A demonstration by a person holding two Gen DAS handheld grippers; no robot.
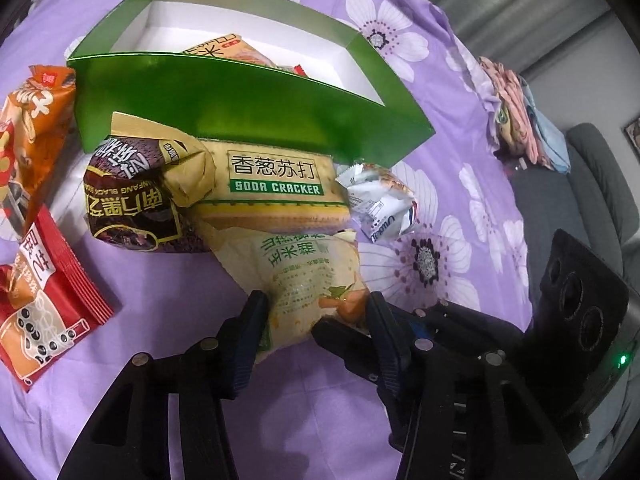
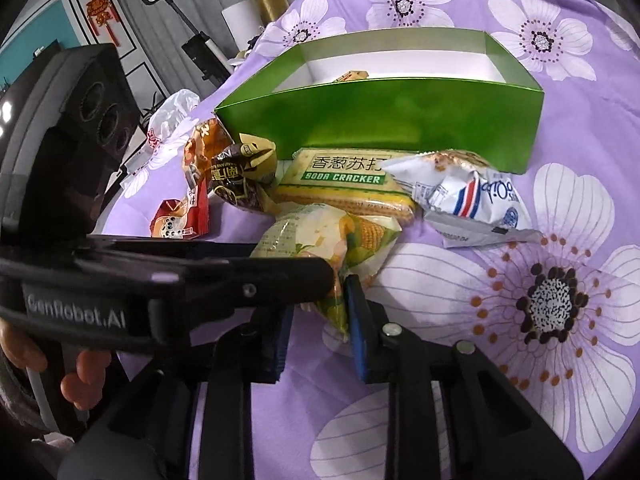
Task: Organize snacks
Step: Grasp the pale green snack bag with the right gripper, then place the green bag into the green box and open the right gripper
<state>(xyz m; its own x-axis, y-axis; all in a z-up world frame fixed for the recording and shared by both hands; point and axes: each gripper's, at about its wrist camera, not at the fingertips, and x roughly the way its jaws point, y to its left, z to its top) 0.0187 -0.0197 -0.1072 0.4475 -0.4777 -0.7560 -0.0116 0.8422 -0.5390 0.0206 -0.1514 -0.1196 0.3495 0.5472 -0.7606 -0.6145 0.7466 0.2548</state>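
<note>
Left gripper (image 1: 316, 312) and right gripper (image 2: 316, 312) both pinch the crinkly, glossy yellow corn packet (image 1: 304, 276) on floral cloth (image 1: 400, 272).

Glossy green card outside and matt white inside on the box (image 1: 256, 120). Shiny, crinkled plastic film on the corn snack bag (image 1: 308, 280) and soda cracker pack (image 1: 276, 192). Soft matt floral cloth (image 2: 520, 280) underneath. Matt black plastic, ribbed blue pads (image 2: 358, 336).

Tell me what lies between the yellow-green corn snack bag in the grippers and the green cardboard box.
The yellow soda cracker pack lies there, between the corn bag and the green box, touching the box's front wall; both wrist views show it.
</note>
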